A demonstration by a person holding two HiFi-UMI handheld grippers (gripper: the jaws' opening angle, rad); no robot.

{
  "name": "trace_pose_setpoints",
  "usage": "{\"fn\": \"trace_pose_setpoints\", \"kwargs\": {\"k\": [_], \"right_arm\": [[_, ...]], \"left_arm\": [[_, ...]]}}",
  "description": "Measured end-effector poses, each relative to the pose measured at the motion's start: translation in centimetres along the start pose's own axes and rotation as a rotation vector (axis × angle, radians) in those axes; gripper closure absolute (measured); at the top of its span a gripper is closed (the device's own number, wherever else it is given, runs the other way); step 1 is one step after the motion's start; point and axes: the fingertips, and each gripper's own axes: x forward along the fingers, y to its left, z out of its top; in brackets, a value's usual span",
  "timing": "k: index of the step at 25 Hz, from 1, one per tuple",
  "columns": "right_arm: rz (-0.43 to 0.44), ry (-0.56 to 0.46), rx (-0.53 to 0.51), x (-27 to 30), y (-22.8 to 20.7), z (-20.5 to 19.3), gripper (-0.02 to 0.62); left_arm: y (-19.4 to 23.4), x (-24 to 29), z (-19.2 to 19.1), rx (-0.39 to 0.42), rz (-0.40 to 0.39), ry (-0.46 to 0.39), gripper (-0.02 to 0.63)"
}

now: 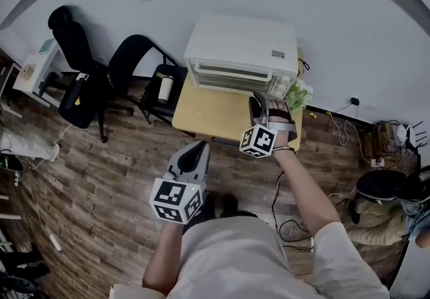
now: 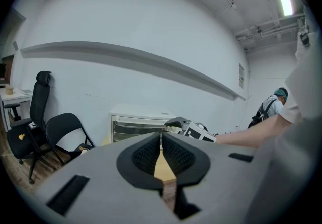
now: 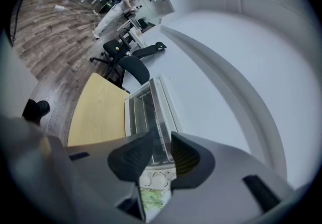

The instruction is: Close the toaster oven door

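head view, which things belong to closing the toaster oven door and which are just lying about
For the job: toaster oven, right gripper with jaws apart, wooden table under the oven.
Lying about: left gripper with jaws shut, office chair, folding chair, white cup on it, small plant.

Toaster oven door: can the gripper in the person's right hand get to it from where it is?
Probably yes. The right gripper hovers over the table just before the toaster oven, facing its front, jaws apart and empty, with nothing standing between.
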Motion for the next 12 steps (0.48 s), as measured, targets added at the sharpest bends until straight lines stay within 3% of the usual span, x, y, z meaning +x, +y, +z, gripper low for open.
{"fn": "trace_pose_setpoints", "kwargs": {"k": [5, 12], "right_arm": [[-0.014, -0.01, 0.103, -3.0, -0.8, 0.3, 0.491], [0.021, -0.061, 0.341, -6.7, -1.9, 1.9, 0.511]], "left_arm": [[-0.4, 0.4, 0.1, -0.029, -0.024, -0.003, 0.592], [0.1, 0.1, 0.6, -0.024, -0.024, -0.013, 0.592]]}}
